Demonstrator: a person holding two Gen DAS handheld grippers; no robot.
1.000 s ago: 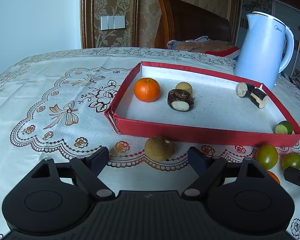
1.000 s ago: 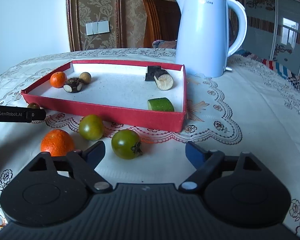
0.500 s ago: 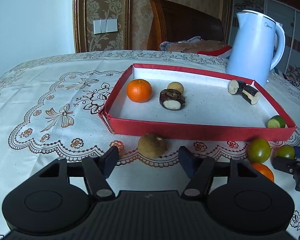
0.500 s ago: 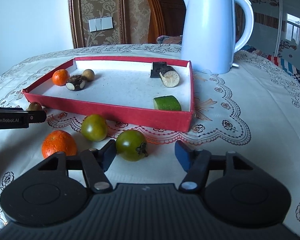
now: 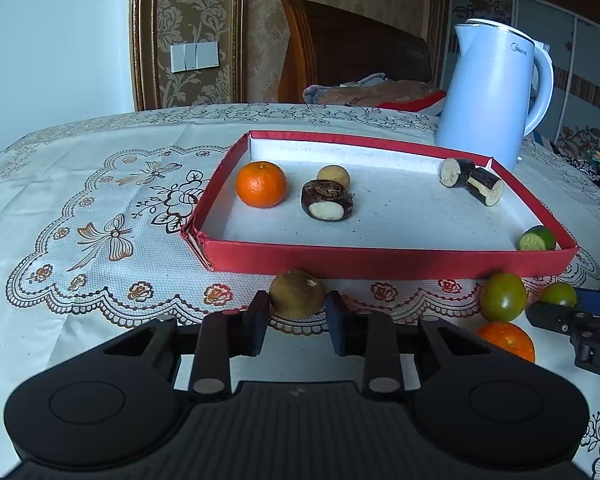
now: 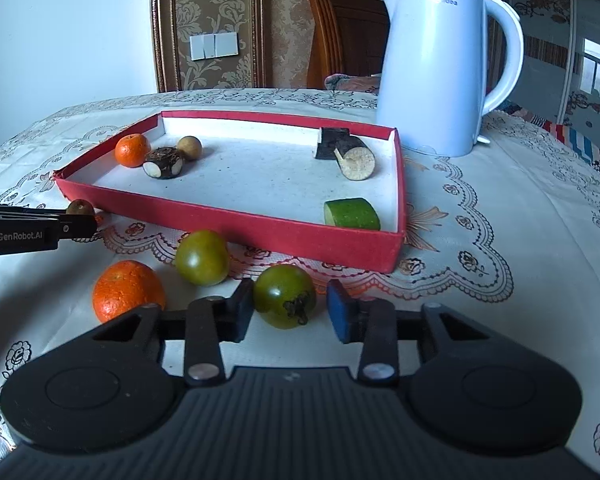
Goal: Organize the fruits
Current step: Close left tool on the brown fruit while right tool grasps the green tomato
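Pick-up step: left gripper bracketing brown fruit at lower centre below red tray, contact unclear; right gripper parted around green tomato; next, squeeze, lift.

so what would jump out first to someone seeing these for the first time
Probably the red tray mid-table, holding a mandarin at its left end and eggplant pieces at its right. Behind it stands a tall white kettle. Up close, the left gripper brackets a brown fruit and the right gripper a green tomato.
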